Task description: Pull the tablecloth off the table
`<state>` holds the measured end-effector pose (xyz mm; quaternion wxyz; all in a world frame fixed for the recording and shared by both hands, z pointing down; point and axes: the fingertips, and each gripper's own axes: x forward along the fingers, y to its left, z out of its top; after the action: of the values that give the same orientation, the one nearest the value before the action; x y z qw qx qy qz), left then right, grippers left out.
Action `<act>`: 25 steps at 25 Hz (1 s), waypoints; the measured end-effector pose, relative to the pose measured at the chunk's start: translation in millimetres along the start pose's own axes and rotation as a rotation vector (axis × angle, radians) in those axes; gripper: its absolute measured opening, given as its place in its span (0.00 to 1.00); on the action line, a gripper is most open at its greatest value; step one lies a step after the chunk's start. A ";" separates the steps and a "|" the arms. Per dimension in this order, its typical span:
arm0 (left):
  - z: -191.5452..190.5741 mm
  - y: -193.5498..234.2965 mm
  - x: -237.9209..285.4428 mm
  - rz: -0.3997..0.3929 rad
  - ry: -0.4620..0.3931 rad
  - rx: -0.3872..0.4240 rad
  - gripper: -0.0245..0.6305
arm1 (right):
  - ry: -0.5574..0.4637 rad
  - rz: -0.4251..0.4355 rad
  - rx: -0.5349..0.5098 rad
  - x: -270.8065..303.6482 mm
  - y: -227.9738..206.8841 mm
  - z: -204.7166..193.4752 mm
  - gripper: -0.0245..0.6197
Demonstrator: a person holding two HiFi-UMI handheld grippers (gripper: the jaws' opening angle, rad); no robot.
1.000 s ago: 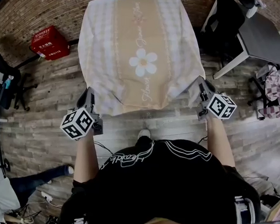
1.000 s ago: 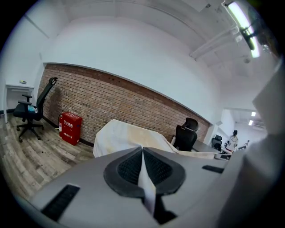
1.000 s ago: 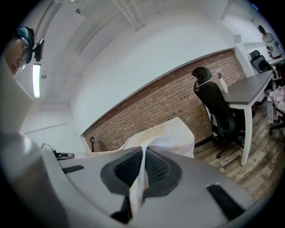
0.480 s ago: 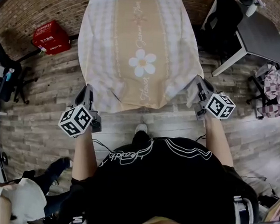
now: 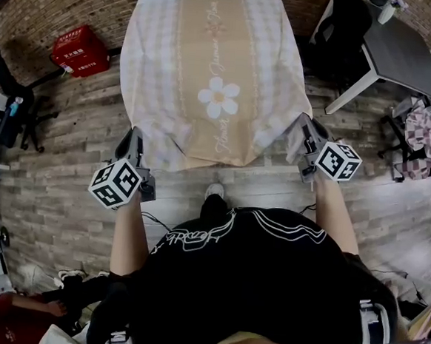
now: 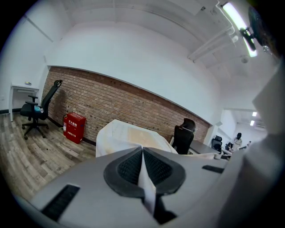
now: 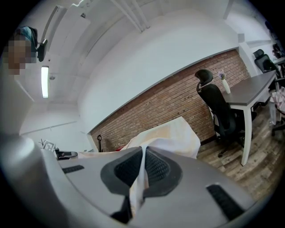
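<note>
person: black shirt [image 5: 259, 282] fills the near edge of the head view; both forearms reach forward, and one shoe [image 5: 214, 193] stands on the floor between them.
left gripper [image 5: 133, 139]: jaws closed on the near left corner of the cloth [image 5: 216, 71]. In the left gripper view a thin white fold is pinched between the two ribbed pads [image 6: 127, 168] and hangs out below them.
right gripper [image 5: 302, 128]: jaws closed on the near right corner. In the right gripper view a white fold is clamped between the pads [image 7: 156, 167] and trails down.
cloth: spread over the table, which it hides entirely. It has a beige middle strip with a white flower [image 5: 220, 97] and pale checked sides. The near edge is drawn out toward the two grippers and sags between them; the far end hangs down close to the brick wall [image 5: 102, 3].
floor [image 5: 58, 192]: grey wood planks.
left side: red box [image 5: 79, 49] by the wall; black office chair [image 5: 12, 114] nearer the picture's edge.
right side: grey desk [image 5: 406, 60] on white legs, a black chair [image 5: 345, 29] beside it, a checked bundle [image 5: 418, 143] at the edge.
lower left corner: another person [image 5: 18, 315], only partly in view.
</note>
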<state>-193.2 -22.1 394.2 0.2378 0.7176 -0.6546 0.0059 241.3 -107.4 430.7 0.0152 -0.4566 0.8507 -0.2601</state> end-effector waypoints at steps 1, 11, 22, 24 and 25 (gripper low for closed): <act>-1.6 -1.5 -2.6 0.001 -0.001 0.000 0.05 | 0.001 0.003 -0.001 -2.5 0.4 -1.3 0.03; -10.4 -15.1 -27.0 -0.002 -0.011 0.005 0.05 | -0.001 0.025 -0.009 -24.7 7.6 -6.8 0.03; -26.0 -22.6 -55.5 0.016 -0.014 0.009 0.05 | 0.003 0.036 -0.002 -52.7 8.3 -15.8 0.03; -27.2 -22.2 -61.3 0.018 -0.016 0.008 0.05 | 0.005 0.036 -0.004 -56.6 10.0 -17.1 0.03; -28.1 -22.3 -64.0 0.020 -0.017 0.008 0.05 | 0.007 0.037 -0.005 -58.7 10.7 -17.8 0.03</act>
<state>-172.8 48.3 391.2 0.2294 0.7120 -0.6637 0.0046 262.5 -48.9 428.8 0.0160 -0.4398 0.8598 -0.2590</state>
